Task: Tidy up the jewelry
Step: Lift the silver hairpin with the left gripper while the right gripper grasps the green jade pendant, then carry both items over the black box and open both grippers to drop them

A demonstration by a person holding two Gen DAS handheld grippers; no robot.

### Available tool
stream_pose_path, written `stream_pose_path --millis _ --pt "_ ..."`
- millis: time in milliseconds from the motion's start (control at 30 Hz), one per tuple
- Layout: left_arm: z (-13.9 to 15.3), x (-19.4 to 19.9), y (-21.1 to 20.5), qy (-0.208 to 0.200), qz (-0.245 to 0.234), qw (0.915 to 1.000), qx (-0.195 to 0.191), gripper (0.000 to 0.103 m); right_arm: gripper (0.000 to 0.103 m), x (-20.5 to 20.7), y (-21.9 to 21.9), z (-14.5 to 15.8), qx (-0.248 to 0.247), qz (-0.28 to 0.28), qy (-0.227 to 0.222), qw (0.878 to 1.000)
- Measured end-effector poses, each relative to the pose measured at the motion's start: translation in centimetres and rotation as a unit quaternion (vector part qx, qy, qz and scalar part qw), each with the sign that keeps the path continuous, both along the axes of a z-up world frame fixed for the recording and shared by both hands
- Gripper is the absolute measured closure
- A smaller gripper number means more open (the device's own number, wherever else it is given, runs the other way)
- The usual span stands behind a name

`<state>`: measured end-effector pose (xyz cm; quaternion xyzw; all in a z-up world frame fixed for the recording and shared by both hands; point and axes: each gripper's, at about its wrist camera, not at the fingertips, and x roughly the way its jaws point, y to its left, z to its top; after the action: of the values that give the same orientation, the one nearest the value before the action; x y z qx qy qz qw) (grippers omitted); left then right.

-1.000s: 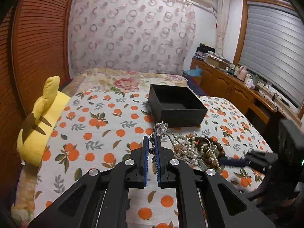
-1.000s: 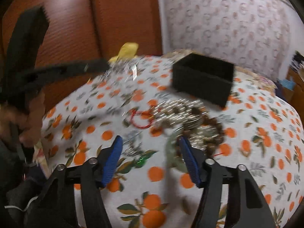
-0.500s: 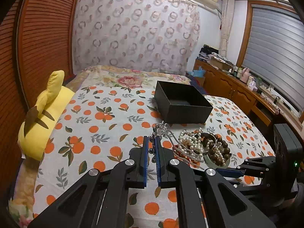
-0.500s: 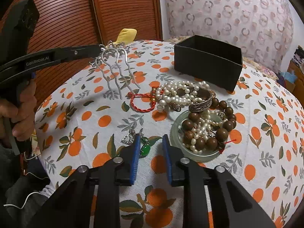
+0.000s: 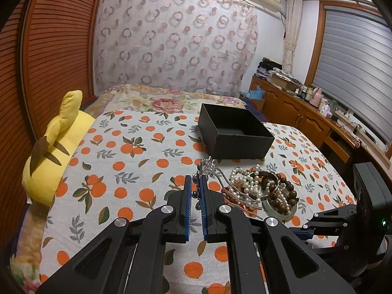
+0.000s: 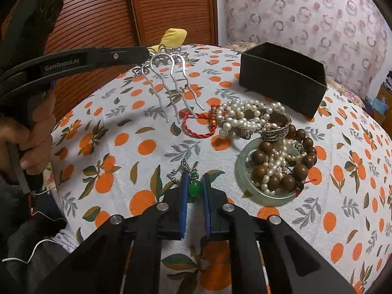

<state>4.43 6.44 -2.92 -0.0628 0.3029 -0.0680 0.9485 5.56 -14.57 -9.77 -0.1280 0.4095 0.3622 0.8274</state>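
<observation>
- Right wrist view, lower centre: the right hand-held gripper [image 6: 195,186] has its blue pads pinched on a green pendant [image 6: 195,188], low over the bed [image 6: 127,132], chain trailing just above it in the frame.
- Upper left of that view, the left hand-held gripper [image 6: 147,53] is clamped on the ornate head of a silver hair comb [image 6: 169,83], prongs hanging clear of the cloth.
- Left wrist view, centre: same comb [image 5: 220,178] nipped between near-shut pads of the left hand-held gripper [image 5: 195,191].
- Black box [image 5: 234,134] sits open, upper centre, apart from the pile.
- Pearls [image 6: 241,118], a red cord bracelet [image 6: 198,125] and wooden beads [image 6: 281,169] on a pale bangle [image 6: 245,183] crowd centre right.
- My read: the comb is stiff, light and slick, so the head is the sound hold; the pendant's smooth bead could squirt out, and its limp chain may snag.
</observation>
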Motion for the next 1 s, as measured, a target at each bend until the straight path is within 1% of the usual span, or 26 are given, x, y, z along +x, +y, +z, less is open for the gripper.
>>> stream_pose_path --millis 100,200,400,667,867,1000 --pt "0.2 0.2 -0.3 -0.006 0.002 1.0000 -0.003 0.097 0.090 0.2 -0.7 0.4 0.009 -0.009 -0.007 1.000" --pt "0.7 0.9 -0.6 -0.015 0.001 0.9999 -0.005 0.097 0.090 0.7 -1.7 1.7 0.024 -0.020 -0.021 0.999" --pt "2.1 3.2 -1.1 -0.030 -0.001 0.9995 -0.009 0.097 0.090 2.6 -3.3 5.4 0.051 -0.035 -0.062 0.996" --pt "3.2 6.7 -2.0 -0.042 0.000 0.9991 -0.006 0.097 0.090 6.1 -5.3 9.5 0.069 -0.060 -0.117 0.989" --pt "4.1 9.5 -2.6 -0.050 0.002 0.9986 -0.019 0.097 0.090 9.3 -5.8 11.1 0.077 -0.078 -0.137 0.984" --pt "4.0 11.3 -3.1 -0.045 0.005 0.9987 -0.021 0.097 0.090 11.2 -5.8 11.9 0.079 -0.088 -0.147 0.982"
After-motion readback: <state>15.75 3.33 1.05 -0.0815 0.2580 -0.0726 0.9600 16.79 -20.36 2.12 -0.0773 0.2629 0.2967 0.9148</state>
